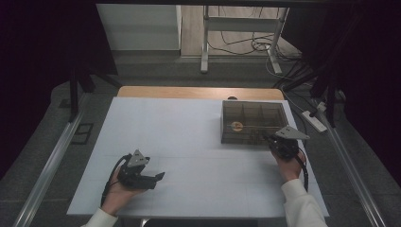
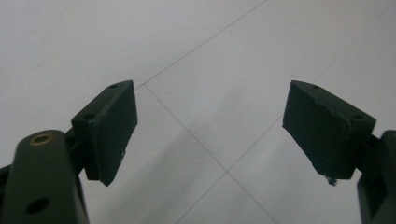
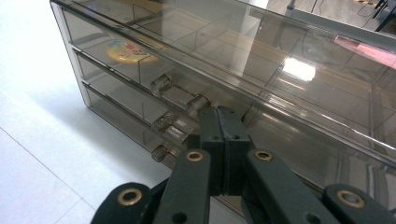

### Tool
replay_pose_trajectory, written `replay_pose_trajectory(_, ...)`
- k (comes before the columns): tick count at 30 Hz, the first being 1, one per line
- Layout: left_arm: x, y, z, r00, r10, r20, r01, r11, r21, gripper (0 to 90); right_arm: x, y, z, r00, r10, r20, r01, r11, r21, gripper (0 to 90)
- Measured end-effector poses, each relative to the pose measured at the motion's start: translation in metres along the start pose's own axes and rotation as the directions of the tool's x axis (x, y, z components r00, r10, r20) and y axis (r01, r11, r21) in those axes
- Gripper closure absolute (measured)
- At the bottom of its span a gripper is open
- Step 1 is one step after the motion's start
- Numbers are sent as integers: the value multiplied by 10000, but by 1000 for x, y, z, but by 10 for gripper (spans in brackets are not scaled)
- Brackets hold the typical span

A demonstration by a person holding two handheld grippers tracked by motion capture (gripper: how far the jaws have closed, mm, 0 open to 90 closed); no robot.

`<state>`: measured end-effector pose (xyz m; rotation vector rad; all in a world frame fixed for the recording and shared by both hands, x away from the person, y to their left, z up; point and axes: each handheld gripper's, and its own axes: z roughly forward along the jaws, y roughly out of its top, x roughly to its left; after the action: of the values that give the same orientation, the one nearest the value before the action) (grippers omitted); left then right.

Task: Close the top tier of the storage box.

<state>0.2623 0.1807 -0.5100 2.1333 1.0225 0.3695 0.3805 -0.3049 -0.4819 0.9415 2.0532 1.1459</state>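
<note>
Grey floor surrounds the white table (image 1: 198, 142), whose far edge shows a strip of bare wood. Beyond it stands a pale metal frame (image 1: 239, 35) with black cables looped on the floor between its legs, and a white power strip (image 1: 316, 120) lies on the floor just off the table's right side. Dark curtains close in both sides.

On the table's far right sits the smoky transparent plastic drawer box (image 1: 254, 122), a low rectangular case divided into compartments (the lid reflects the ceiling light). Seen from the right gripper view, its front carries three shallow drawers stacked one above another, each with a clear knob-like handle (image 3: 164, 84). A round yellow-orange disc with a colourful print (image 3: 127, 51) lies inside a top compartment towards the box's left end.

Nothing stands between the box and the right gripper (image 1: 272, 140), whose black jaws are pressed together with their tips at the drawer fronts, close by the handles; whether they pinch anything I cannot tell.

Well apart, on the near left, the left gripper (image 1: 160, 177) rests in the person's hand, jaws spread wide over bare table, holding nothing.
</note>
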Motion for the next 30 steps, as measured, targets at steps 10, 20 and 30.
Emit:
replay_pose_trajectory(10, 1, -1, -1, 10000, -28, -42, 28, 10000, -39, 184, 4, 2, -8, 9999, -139, -53, 139, 9999, -73, 889)
replay_pose_trajectory(20, 1, -1, -2, 9999, -46, -90, 45, 10000, -77, 183, 16, 0, -17, 9954, 33, -963, -22, 9999, 111, 393)
replay_pose_trajectory(30, 2, -2, -2, 9995, -171, -255, 166, 9997, -199, 173, 29, -8, -31, 9849, 6, -1731, 26, 9998, 183, 297)
